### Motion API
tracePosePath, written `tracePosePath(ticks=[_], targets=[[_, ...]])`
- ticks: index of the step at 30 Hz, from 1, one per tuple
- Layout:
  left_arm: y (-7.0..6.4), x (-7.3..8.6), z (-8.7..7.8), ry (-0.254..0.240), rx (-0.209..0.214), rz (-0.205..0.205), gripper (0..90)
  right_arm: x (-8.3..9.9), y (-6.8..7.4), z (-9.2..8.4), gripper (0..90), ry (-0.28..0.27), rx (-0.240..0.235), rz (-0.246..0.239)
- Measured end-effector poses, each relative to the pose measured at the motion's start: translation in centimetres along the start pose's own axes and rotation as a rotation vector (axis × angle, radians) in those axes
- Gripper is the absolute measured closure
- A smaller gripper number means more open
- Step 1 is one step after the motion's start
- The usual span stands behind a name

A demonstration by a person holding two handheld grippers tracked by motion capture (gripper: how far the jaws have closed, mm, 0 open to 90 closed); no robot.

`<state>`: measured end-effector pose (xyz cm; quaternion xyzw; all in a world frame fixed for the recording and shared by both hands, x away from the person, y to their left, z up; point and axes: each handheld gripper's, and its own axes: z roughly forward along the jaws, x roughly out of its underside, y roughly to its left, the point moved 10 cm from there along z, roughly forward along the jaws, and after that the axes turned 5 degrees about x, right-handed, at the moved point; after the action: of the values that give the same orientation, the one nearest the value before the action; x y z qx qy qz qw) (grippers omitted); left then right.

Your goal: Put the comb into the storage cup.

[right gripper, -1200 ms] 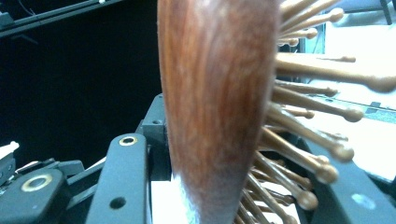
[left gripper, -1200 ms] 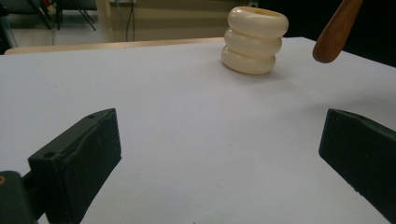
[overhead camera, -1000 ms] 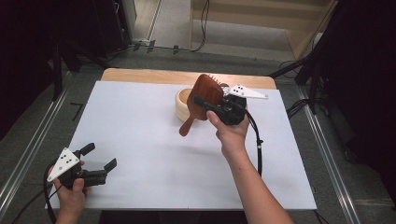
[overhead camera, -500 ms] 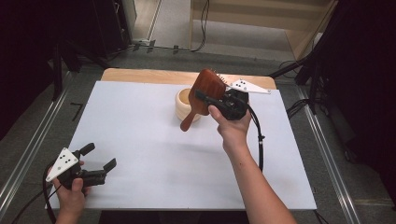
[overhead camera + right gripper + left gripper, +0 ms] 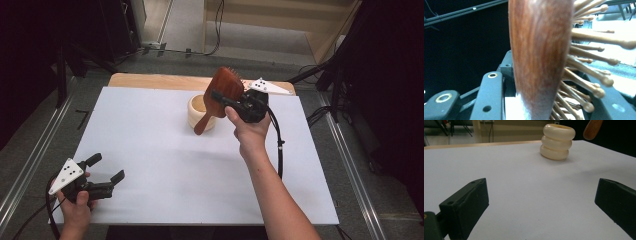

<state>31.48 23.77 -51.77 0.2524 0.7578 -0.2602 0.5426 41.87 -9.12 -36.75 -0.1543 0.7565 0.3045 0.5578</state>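
Left gripper (image 5: 106,169) idle, jaws spread, low on white table (image 5: 150,150). Cream ribbed ring holder (image 5: 201,111) mid-table. Right gripper (image 5: 226,99) pinching brown wooden paddle hairbrush (image 5: 226,87) w/ handle dangling beside holder. Prob next: drop handle in, needs lining up over opening.

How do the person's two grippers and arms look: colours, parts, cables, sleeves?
Both the left gripper and the right gripper are black, with two flat black fingers, a grey three-cornered plate with dark dots on top, and a black trailing cable. The forearms are bare; no sleeves are visible.
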Motion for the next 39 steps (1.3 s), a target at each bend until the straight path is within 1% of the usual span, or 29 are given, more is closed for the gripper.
tracePosePath(ticks=[8,16,26,31,36,39], targets=[[0.0,0.0,-0.1,-0.004,0.003,-0.005,0.0,-0.8,-0.6,0.0,52.7,-0.017,0.015,0.004],[0.0,0.0,0.0,-0.003,0.005,-0.002,0.0,-1.9,-1.8,-0.1,52.8,-0.044,0.036,0.024],[0.0,0.0,0.0,-0.002,0.007,-0.003,0.0,-2.4,-2.7,0.3,52.8,-0.049,0.052,0.022],[0.0,0.0,0.0,-0.003,0.007,-0.001,0.0,-2.7,-3.4,0.6,52.8,-0.059,0.061,0.027],[0.0,0.0,0.0,-0.003,0.007,-0.002,0.0,-2.9,-3.8,0.8,52.8,-0.054,0.069,0.026],[0.0,0.0,0.0,-0.003,0.008,-0.004,0.0,-3.4,-4.2,0.9,52.8,-0.061,0.076,0.026]])
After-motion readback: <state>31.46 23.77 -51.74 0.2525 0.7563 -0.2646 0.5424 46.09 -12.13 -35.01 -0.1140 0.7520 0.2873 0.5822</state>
